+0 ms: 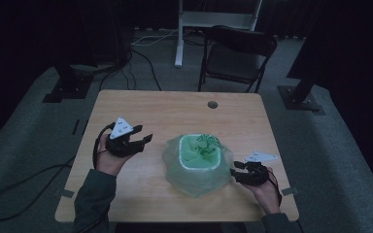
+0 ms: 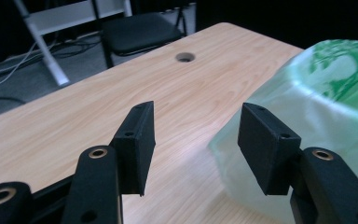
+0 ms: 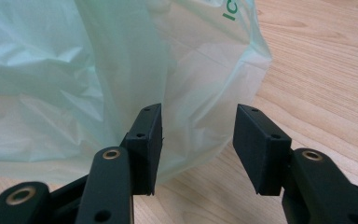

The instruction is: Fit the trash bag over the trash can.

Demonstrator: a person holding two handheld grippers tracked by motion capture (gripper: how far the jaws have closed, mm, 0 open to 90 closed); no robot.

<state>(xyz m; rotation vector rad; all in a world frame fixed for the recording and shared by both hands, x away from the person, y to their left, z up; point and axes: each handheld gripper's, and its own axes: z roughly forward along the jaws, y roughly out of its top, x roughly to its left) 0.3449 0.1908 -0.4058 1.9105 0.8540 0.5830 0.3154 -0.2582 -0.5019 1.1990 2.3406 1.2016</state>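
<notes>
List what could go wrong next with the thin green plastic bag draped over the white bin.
1. The thin green plastic bag hangs loose over the white bin; a one-sided tug might drag or tip it.
2. The right gripper is open beside slack folds, so it may pinch only film.
3. The left gripper is open and apart, offering no counter-hold.
</notes>
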